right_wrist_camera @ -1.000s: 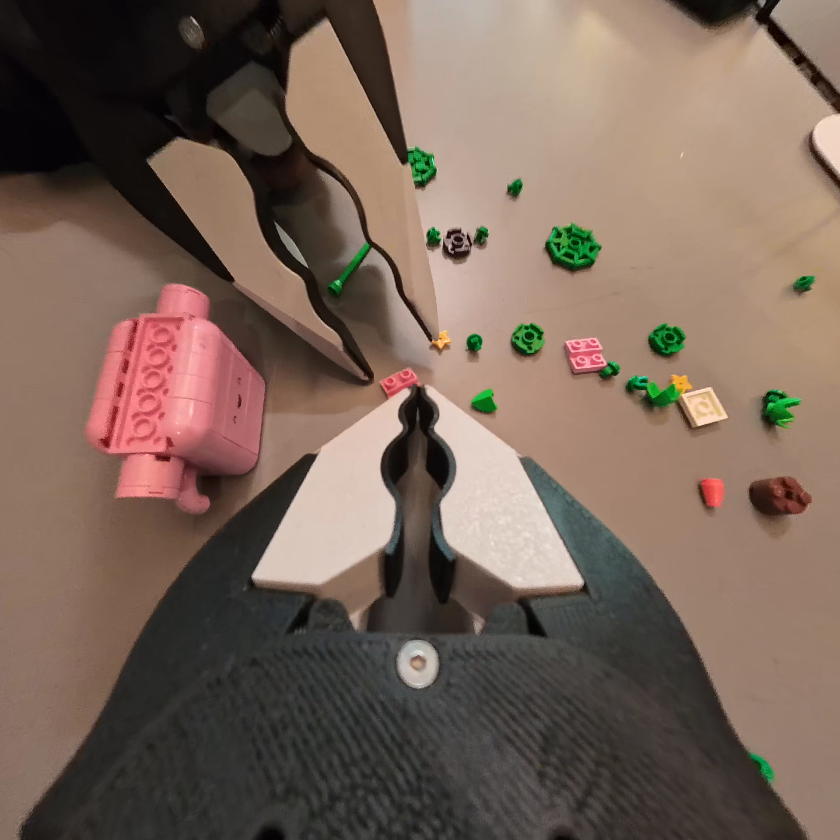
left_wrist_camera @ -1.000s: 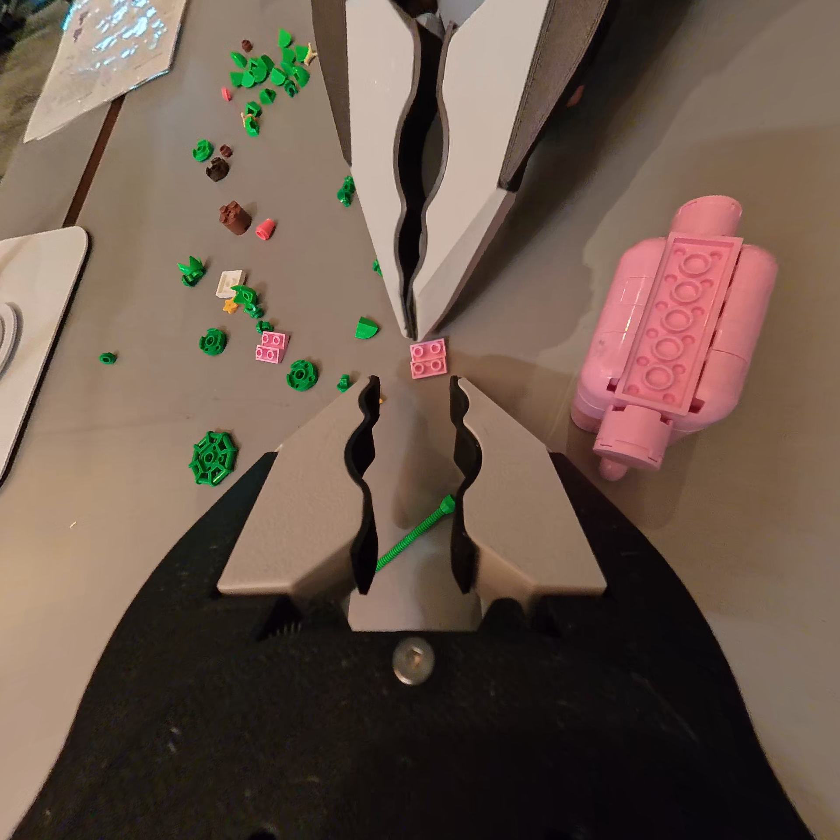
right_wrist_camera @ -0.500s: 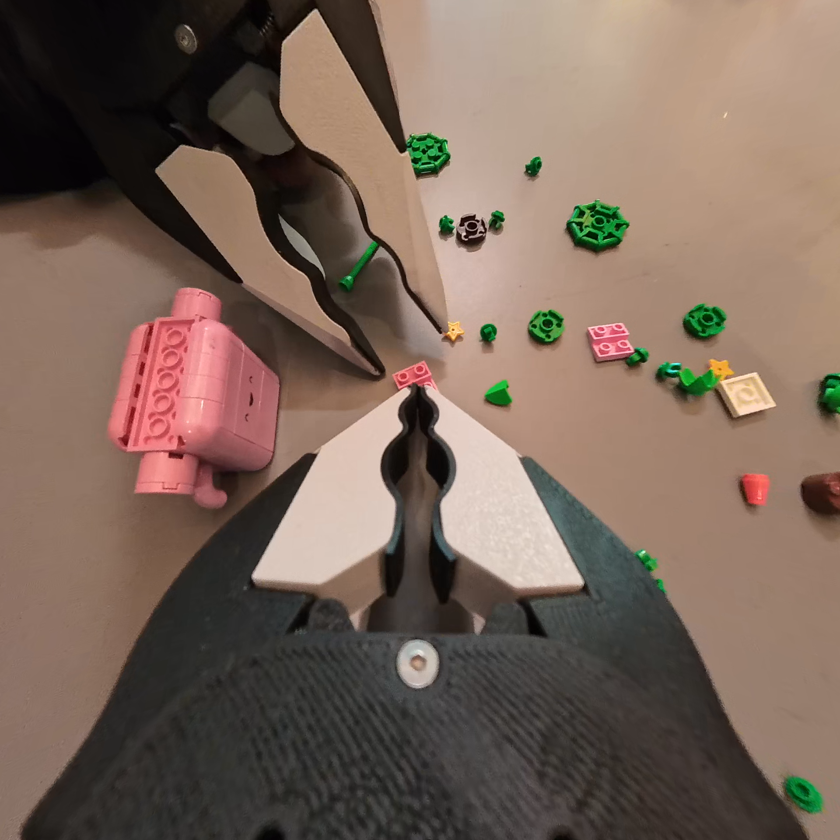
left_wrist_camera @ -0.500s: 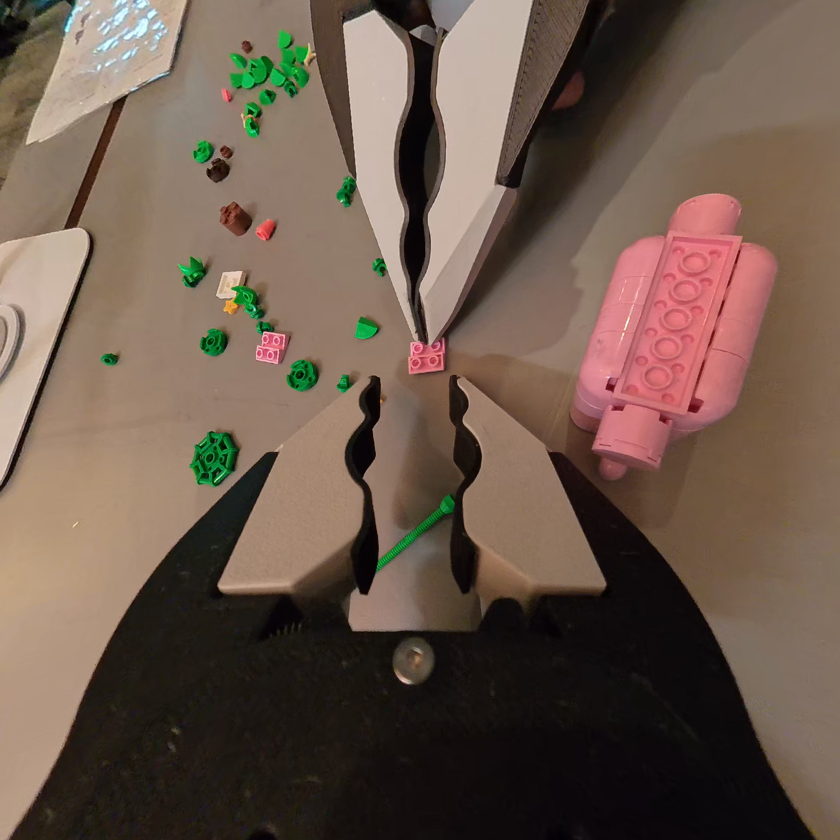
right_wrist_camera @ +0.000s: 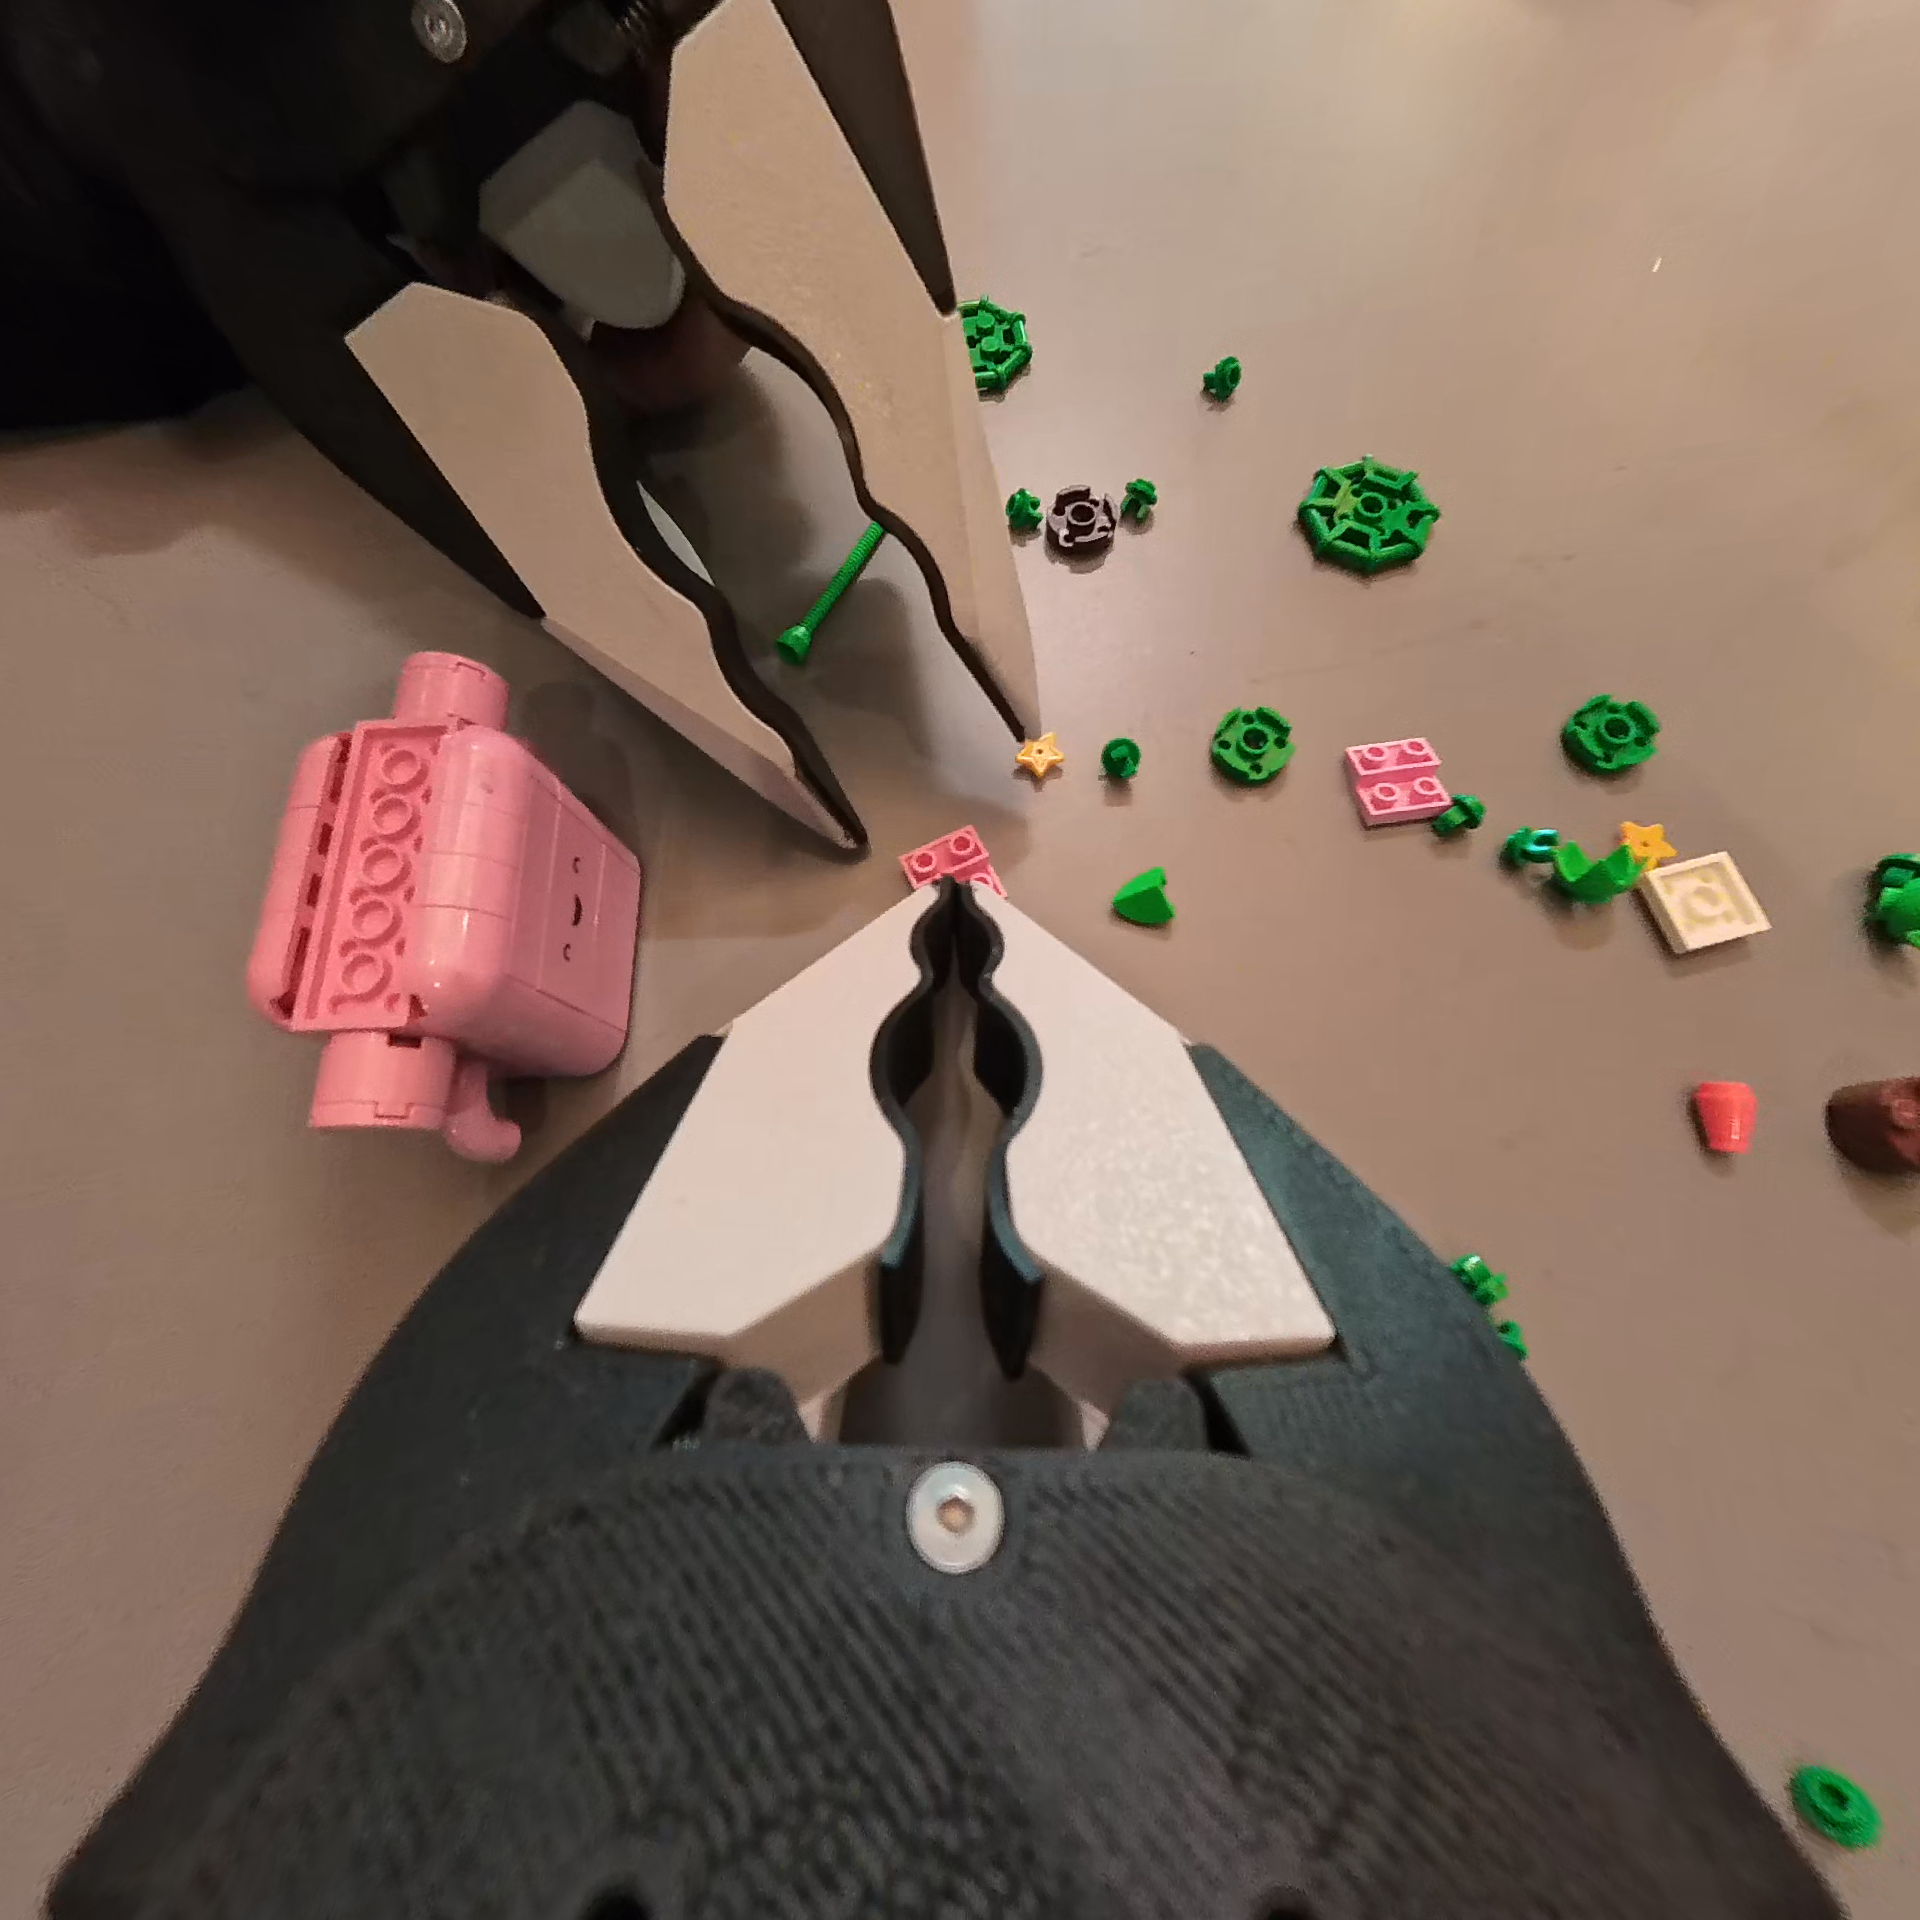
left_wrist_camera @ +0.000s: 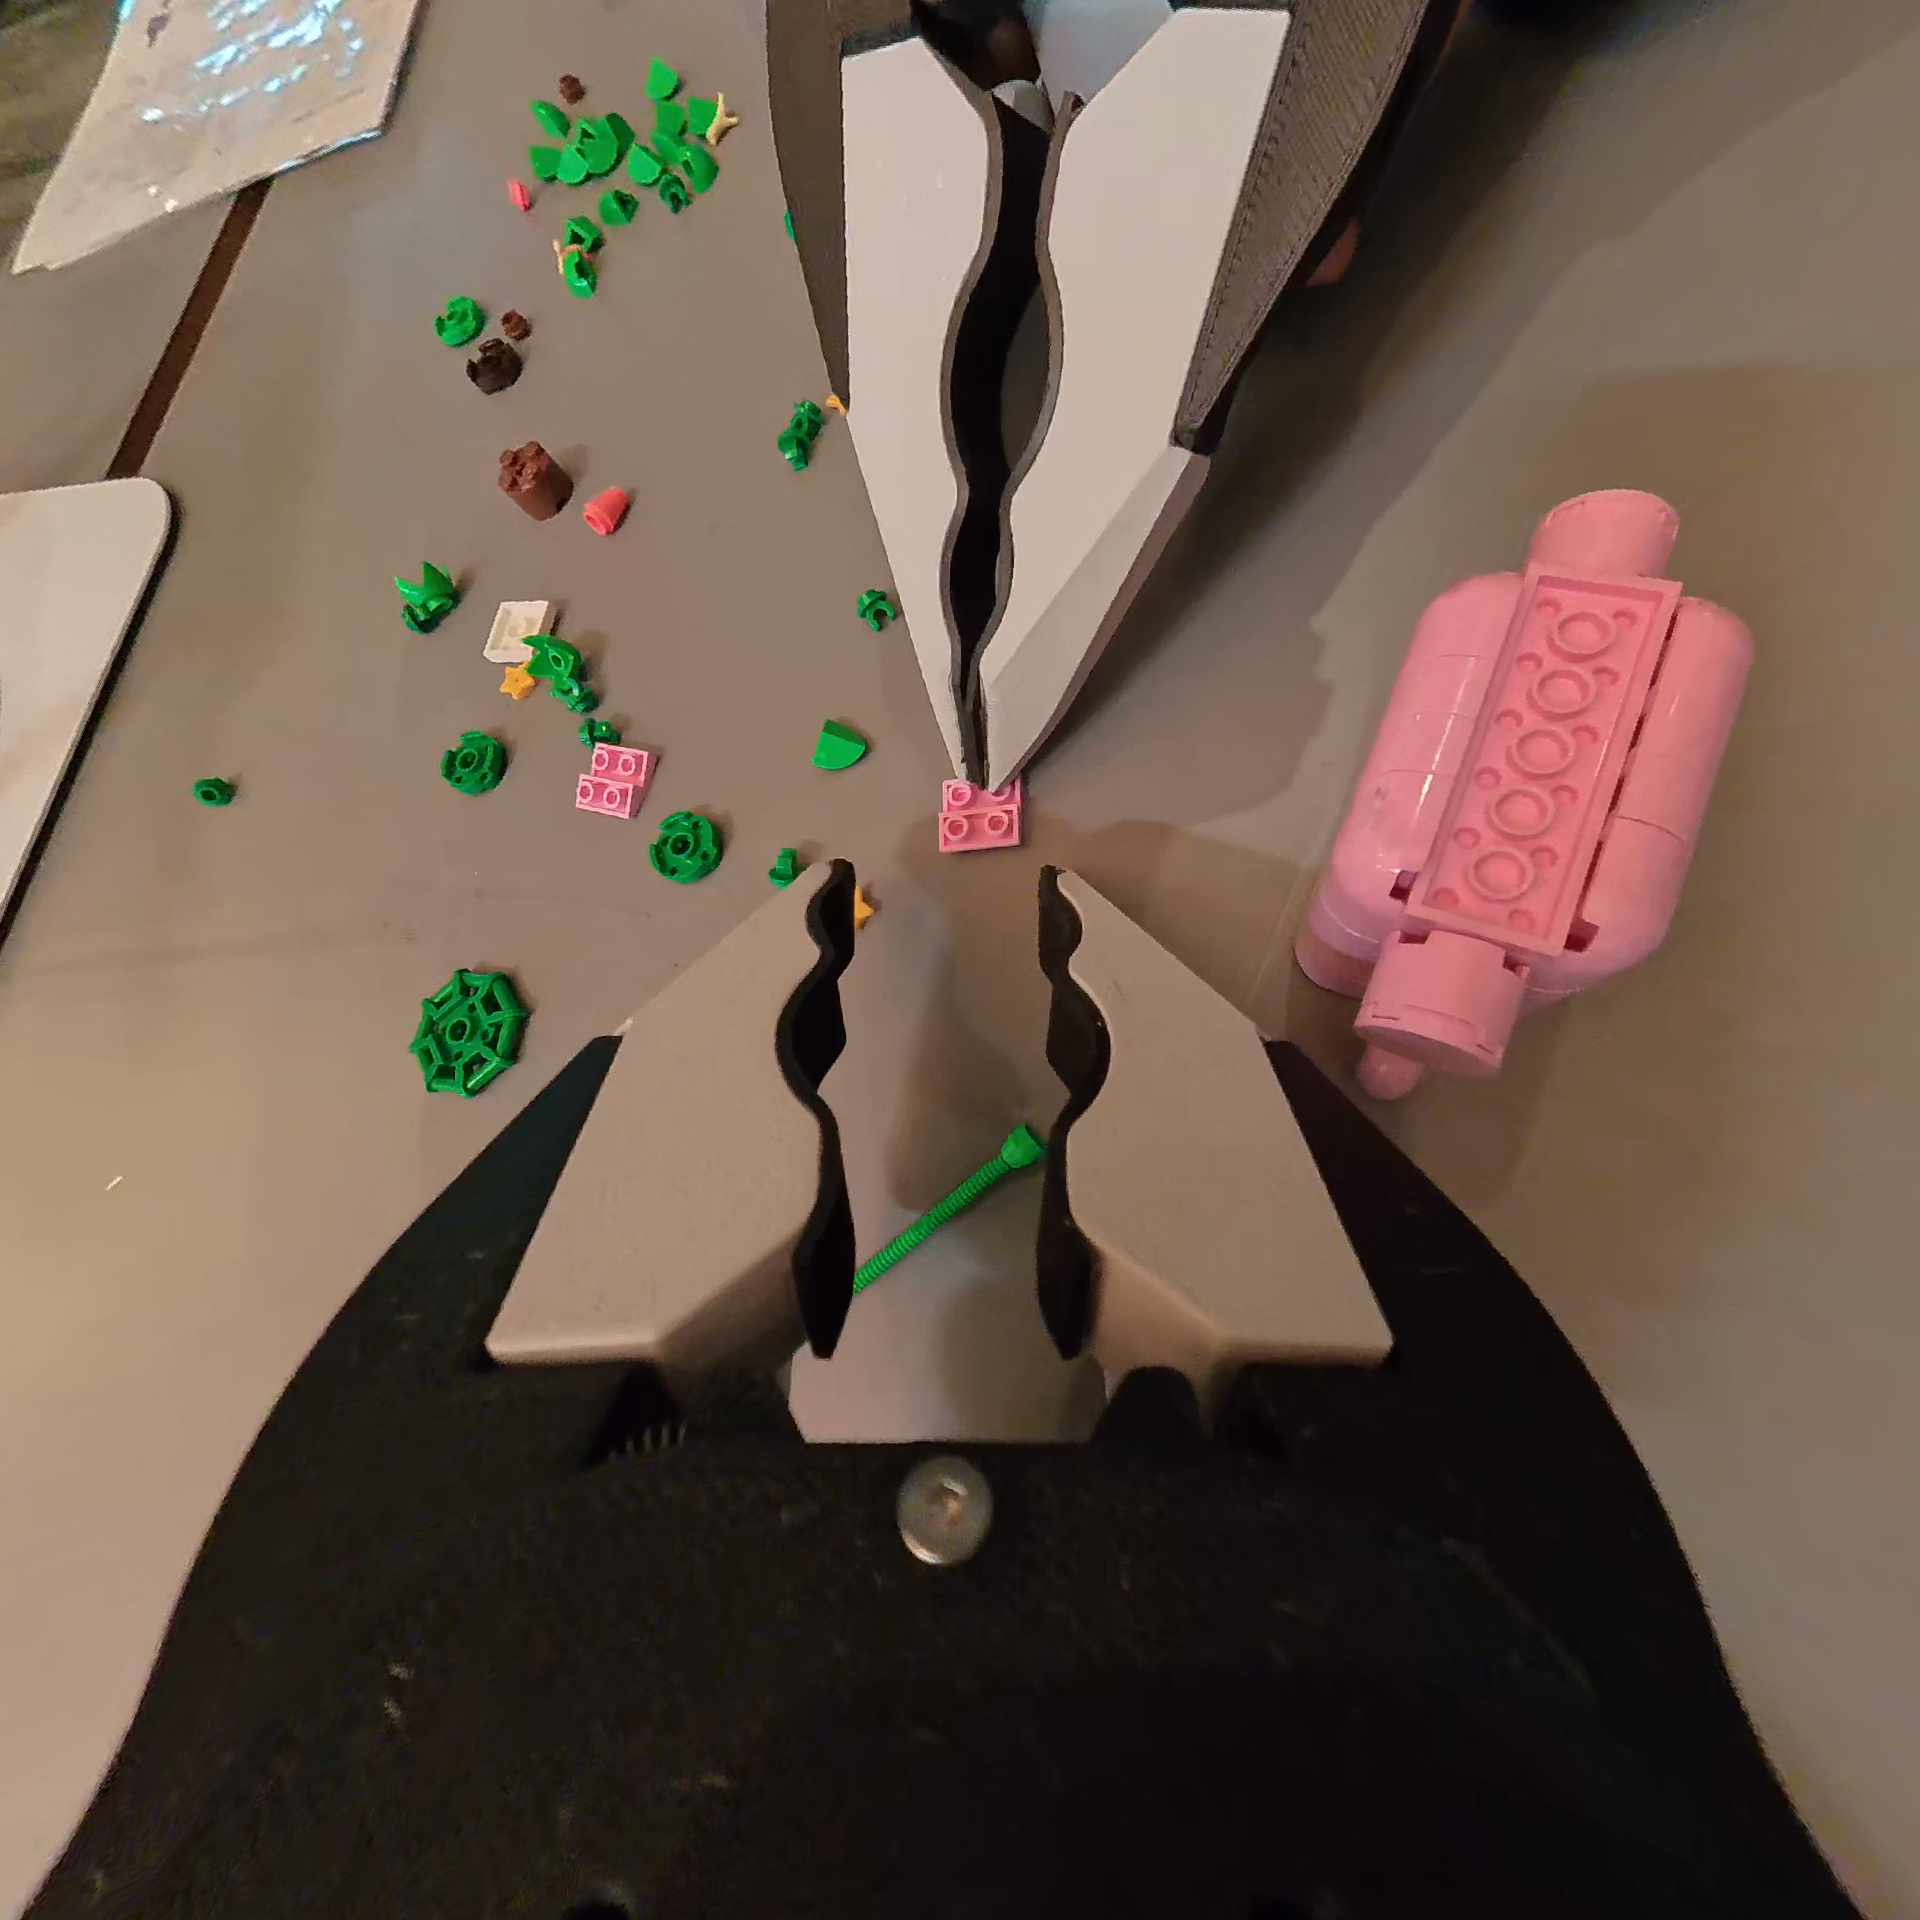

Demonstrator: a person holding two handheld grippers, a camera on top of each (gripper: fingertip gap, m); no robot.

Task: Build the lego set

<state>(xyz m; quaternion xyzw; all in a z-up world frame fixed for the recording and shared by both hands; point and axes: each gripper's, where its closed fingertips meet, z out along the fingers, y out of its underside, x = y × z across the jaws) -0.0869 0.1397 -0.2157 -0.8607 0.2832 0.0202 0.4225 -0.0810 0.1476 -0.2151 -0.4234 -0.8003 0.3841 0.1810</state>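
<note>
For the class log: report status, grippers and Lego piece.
Left gripper open, empty. Right gripper shut, tips on small pink plate. Green rod between left fingers; pink body clear.

Bare table (left_wrist_camera: 1558, 312) lies open beyond the pink block body (left_wrist_camera: 1527, 790); on the other side, scattered green pieces (left_wrist_camera: 623, 145) and a second pink plate (left_wrist_camera: 615, 779) crowd the way.
</note>
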